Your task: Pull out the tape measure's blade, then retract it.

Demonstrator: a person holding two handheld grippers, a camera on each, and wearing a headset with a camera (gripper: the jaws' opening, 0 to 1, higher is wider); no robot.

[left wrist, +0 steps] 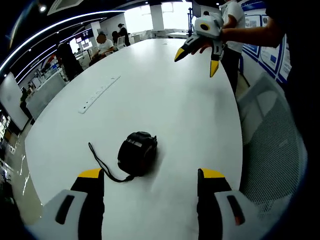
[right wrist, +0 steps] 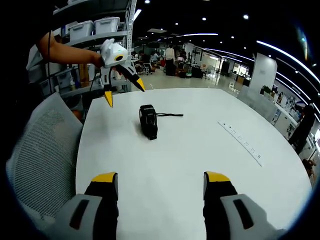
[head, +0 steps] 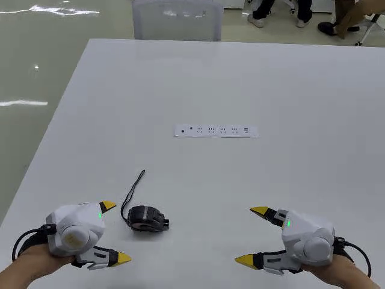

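A black tape measure [head: 146, 218] with a black wrist strap [head: 132, 192] lies on the white table [head: 228, 84], blade retracted. My left gripper [head: 116, 232] stands open just left of it, yellow tips apart, nothing held. In the left gripper view the tape measure [left wrist: 137, 153] sits a short way ahead, between the lines of the jaws. My right gripper [head: 253, 236] is open at the table's front right, well clear of the tape. In the right gripper view the tape measure [right wrist: 148, 121] lies far ahead, with the left gripper [right wrist: 123, 89] hovering beside it.
A white power strip [head: 216, 130] lies flat in the middle of the table. A mesh chair [head: 177, 19] stands at the far edge, with a person's legs and feet [head: 280, 15] beyond at top right. The table's left edge runs close to my left gripper.
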